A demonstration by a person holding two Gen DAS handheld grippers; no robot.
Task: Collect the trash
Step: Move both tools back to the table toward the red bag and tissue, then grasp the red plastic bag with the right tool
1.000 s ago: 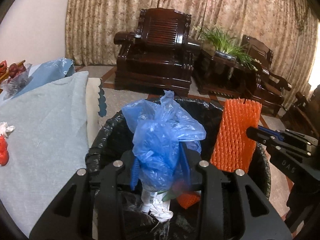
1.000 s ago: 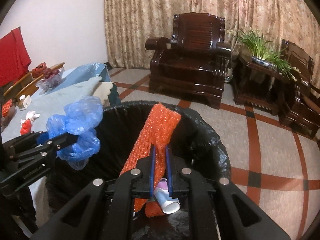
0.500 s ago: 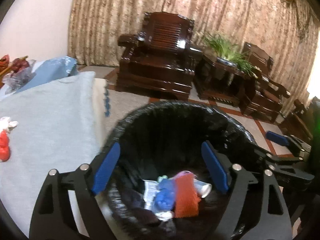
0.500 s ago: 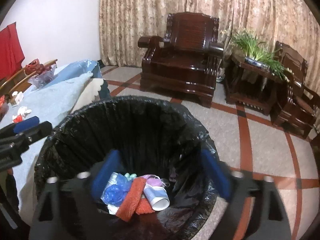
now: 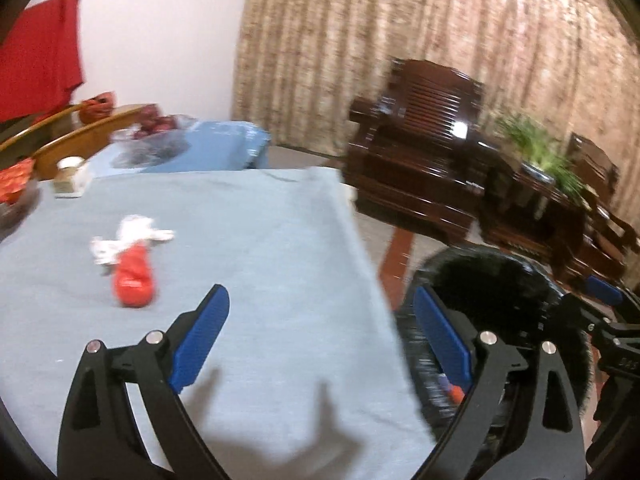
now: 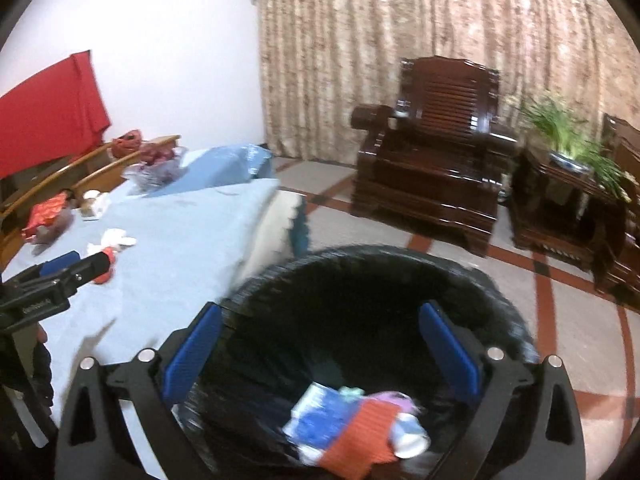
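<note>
Several scraps in black-lined bin [image 6: 400,272], orange netting [image 6: 360,436], paper cup [image 6: 410,438]

Soft indoor light, motion blur throughout, fisheye bending and dark corners, shadows on the tablecloth [image 5: 260,240].

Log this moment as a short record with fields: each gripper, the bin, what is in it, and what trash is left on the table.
left gripper: jaws opening, nothing between them, over the table edge
right gripper: jaws opening, nothing between them, over the bin
bin: black liner, beside the table
in bin: blue bag, orange netting, paper cup
table: blue cloth
left on table: red wrapper, white tissue touching it
</note>
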